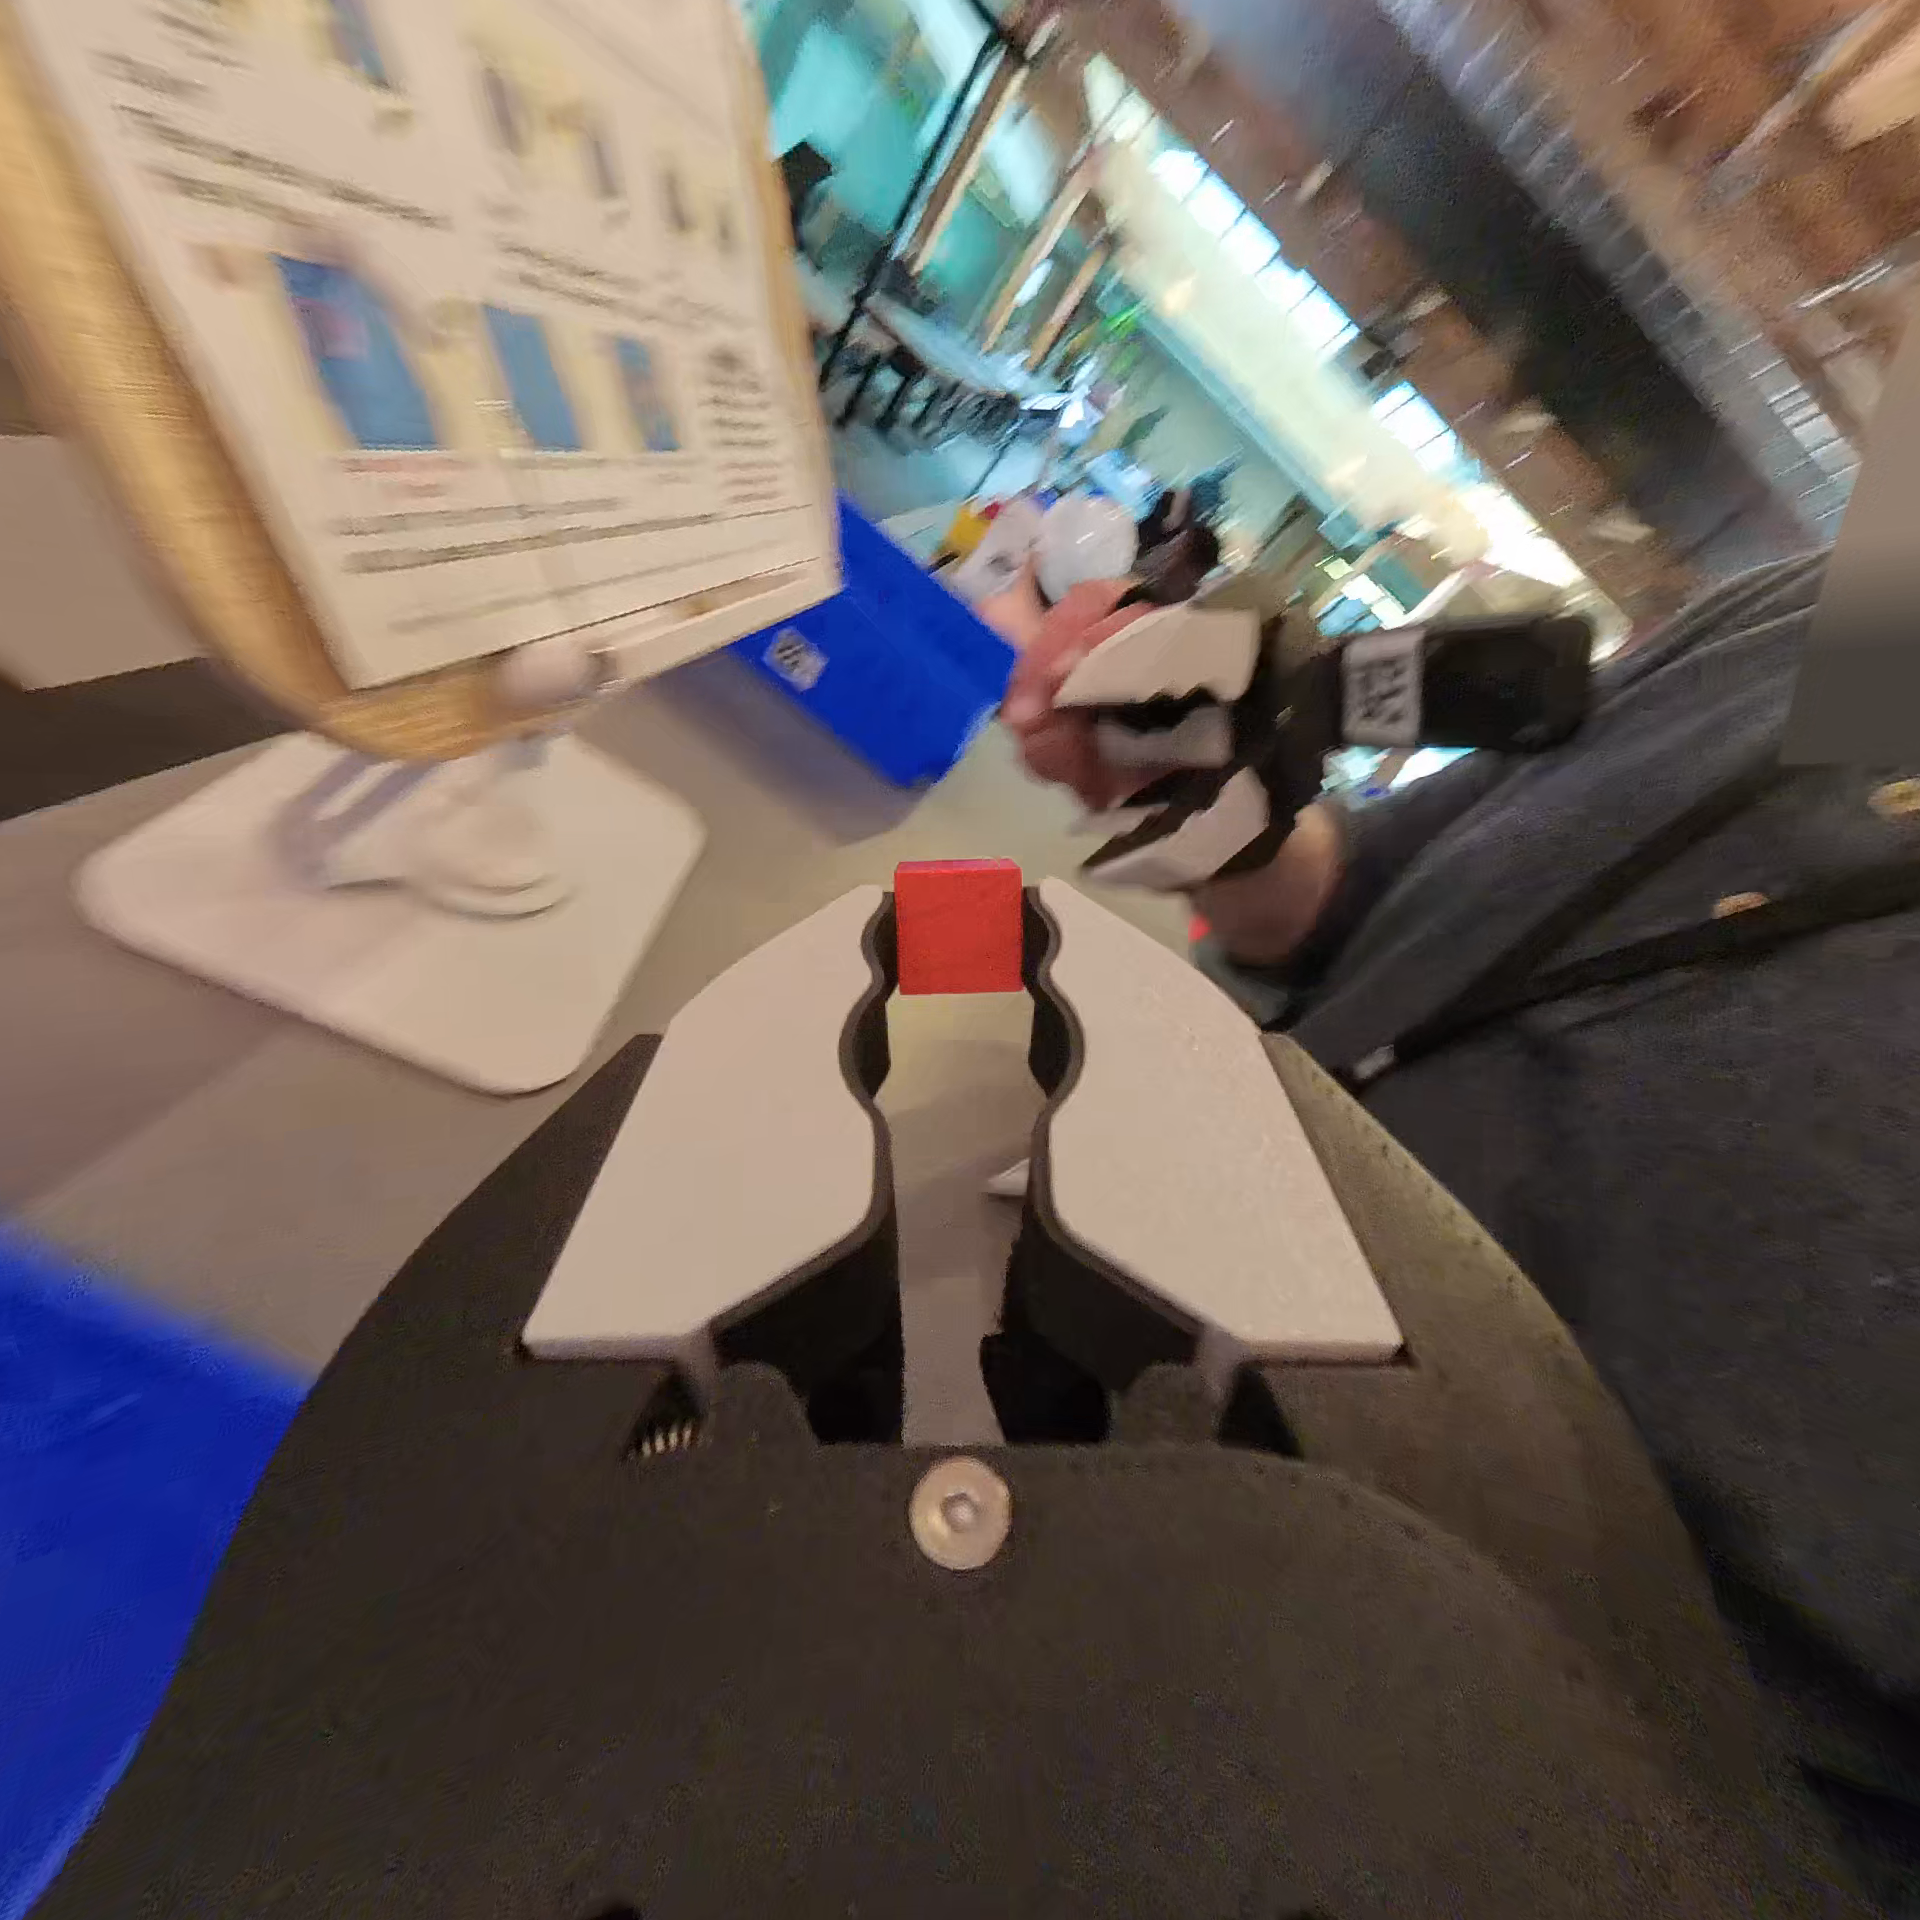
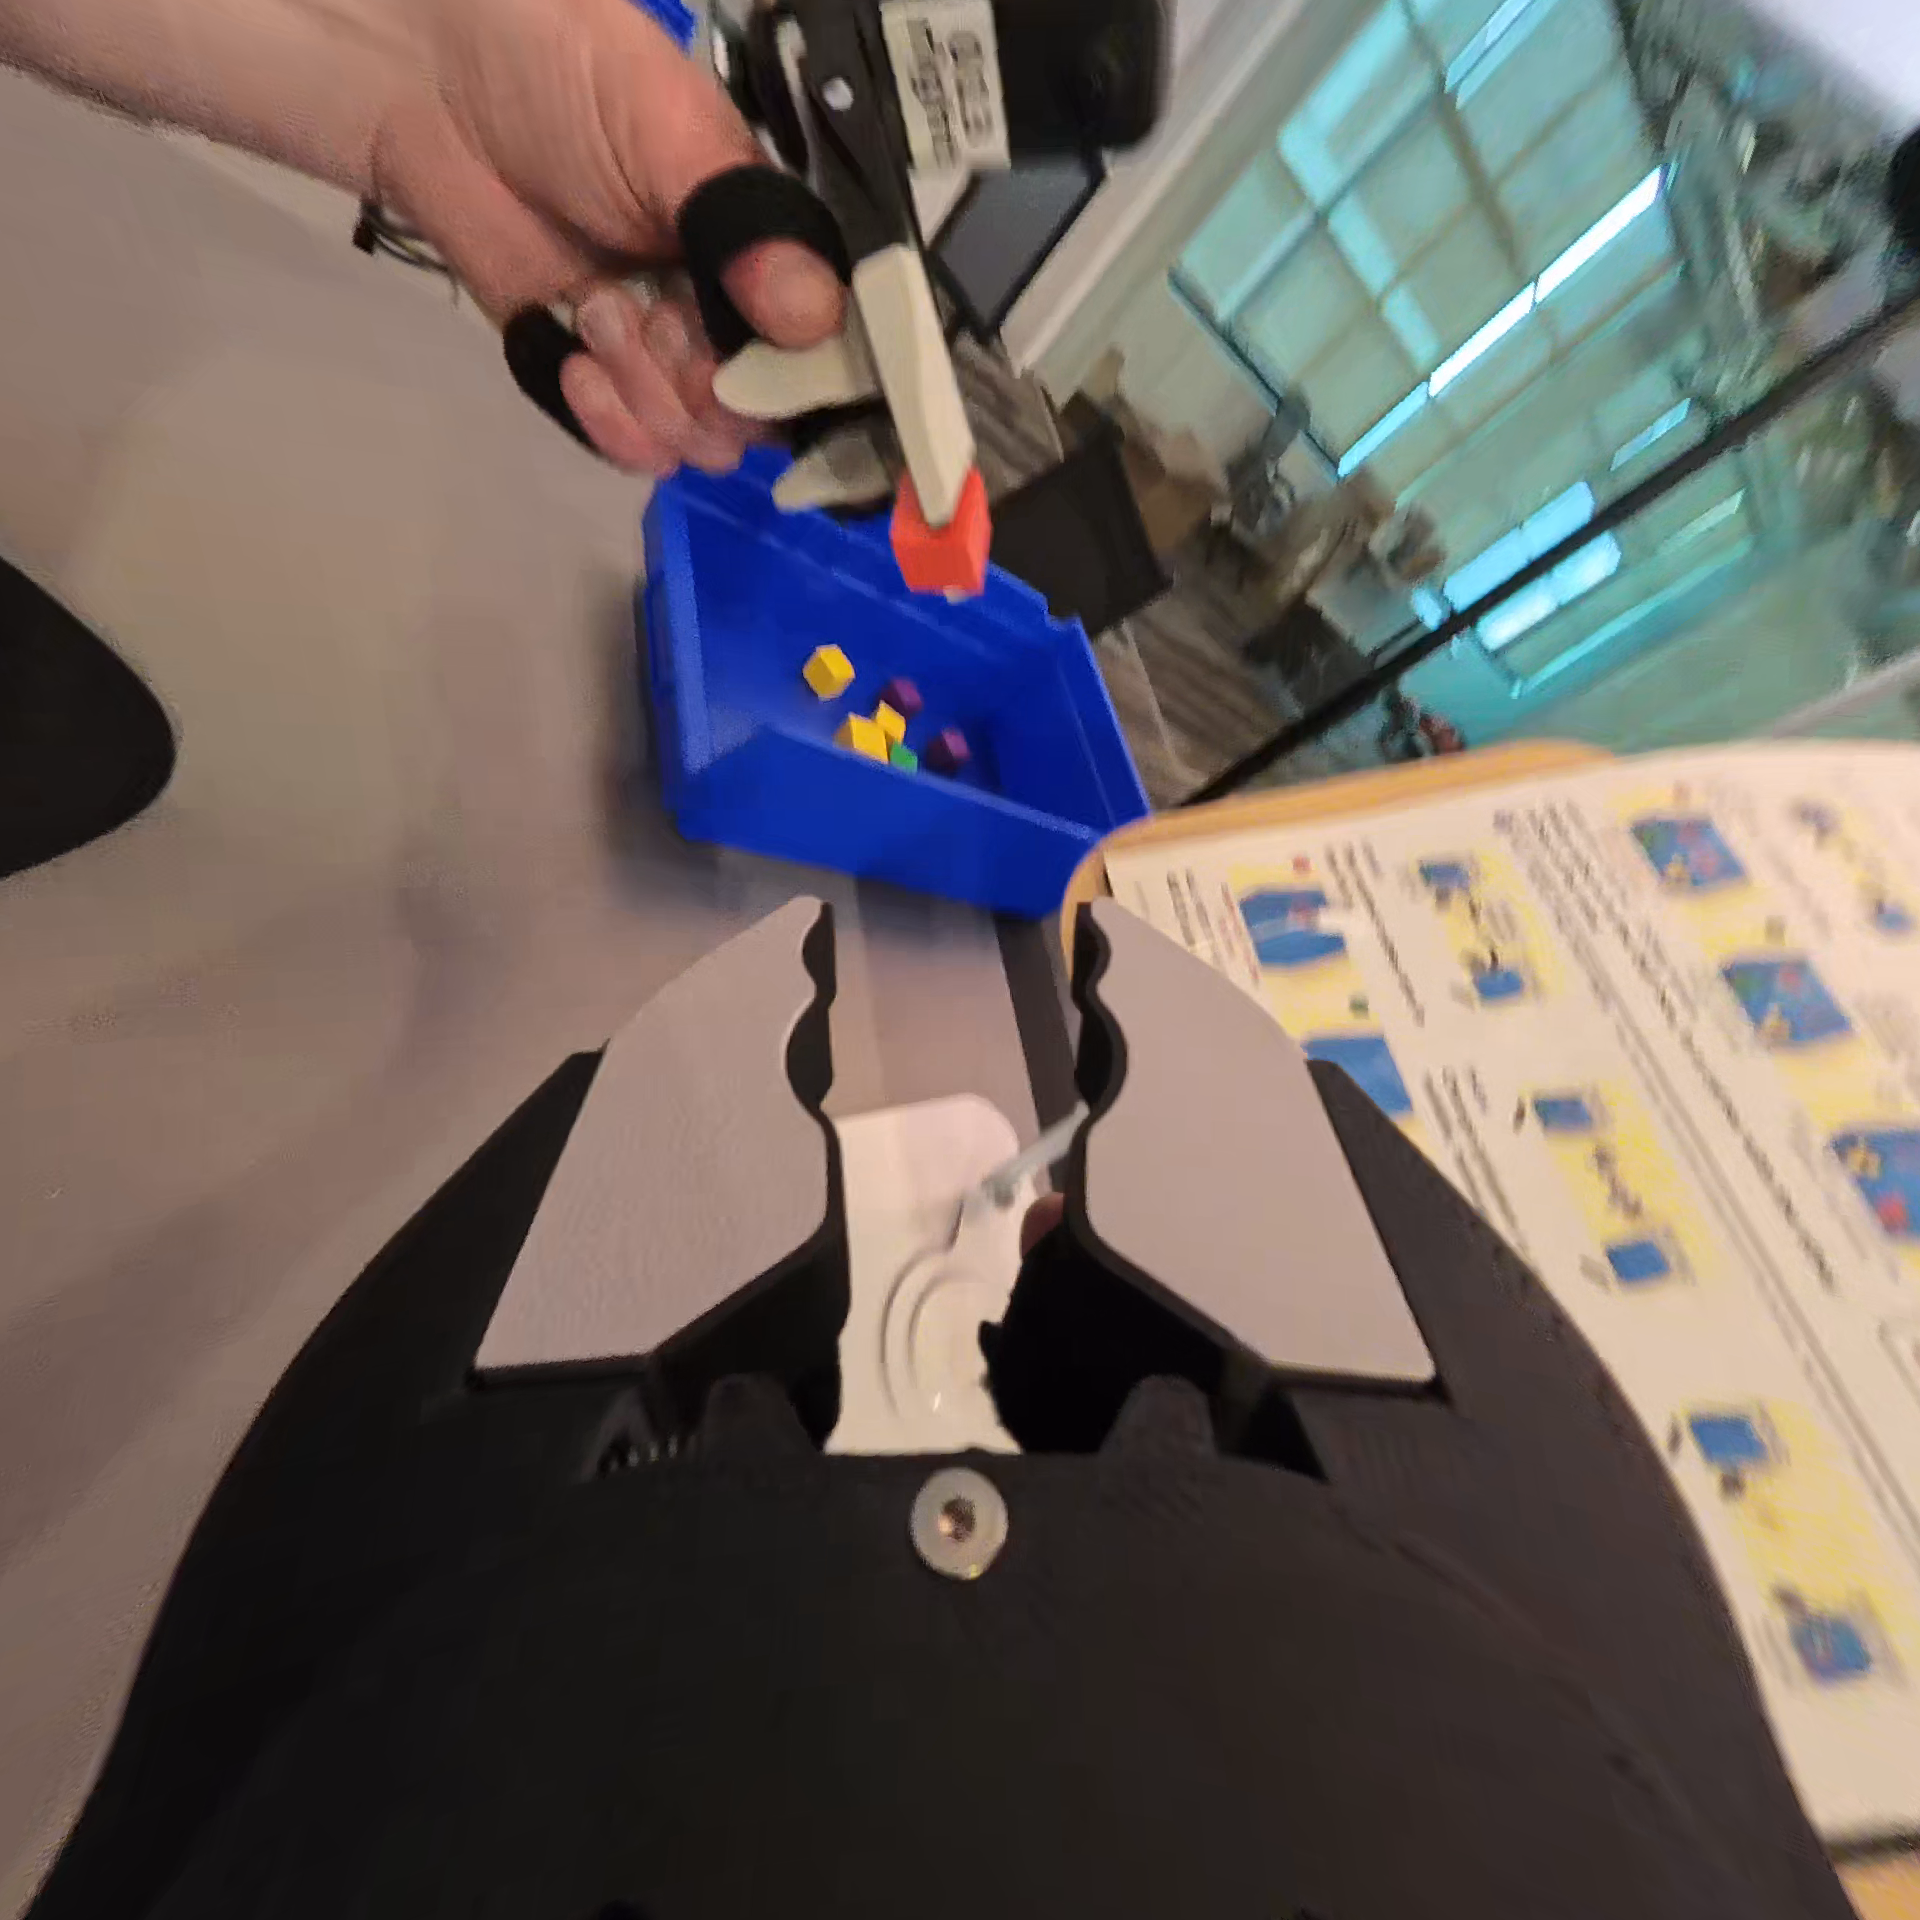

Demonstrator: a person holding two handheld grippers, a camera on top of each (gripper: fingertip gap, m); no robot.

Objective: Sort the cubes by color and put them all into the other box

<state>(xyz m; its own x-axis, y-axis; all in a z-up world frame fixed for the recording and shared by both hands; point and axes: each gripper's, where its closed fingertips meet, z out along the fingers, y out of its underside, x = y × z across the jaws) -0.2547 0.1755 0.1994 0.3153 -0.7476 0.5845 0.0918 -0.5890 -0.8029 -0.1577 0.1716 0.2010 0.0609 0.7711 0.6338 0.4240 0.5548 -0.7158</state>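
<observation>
My left gripper [image 1: 958, 935] is shut on a red cube [image 1: 958, 927], held at the fingertips above the grey table. The right wrist view shows the same gripper [image 2: 914, 488] with the red cube [image 2: 940, 540] over a blue box [image 2: 883, 821]. That box holds yellow cubes [image 2: 828, 670], purple cubes [image 2: 948, 748] and a green cube [image 2: 903, 757]. My right gripper [image 2: 951, 961] is open with nothing between its fingers, above the table. It also shows in the left wrist view [image 1: 1164, 758], near a blue box [image 1: 883, 665].
An instruction sheet on a wooden board [image 1: 416, 312] stands on a white stand [image 1: 395, 914]; it also shows in the right wrist view [image 2: 1610, 1143]. A hand [image 2: 582, 208] holds the left gripper. Another blue object [image 1: 94, 1507] sits at lower left. A person's dark clothing [image 1: 1662, 1039] is at right.
</observation>
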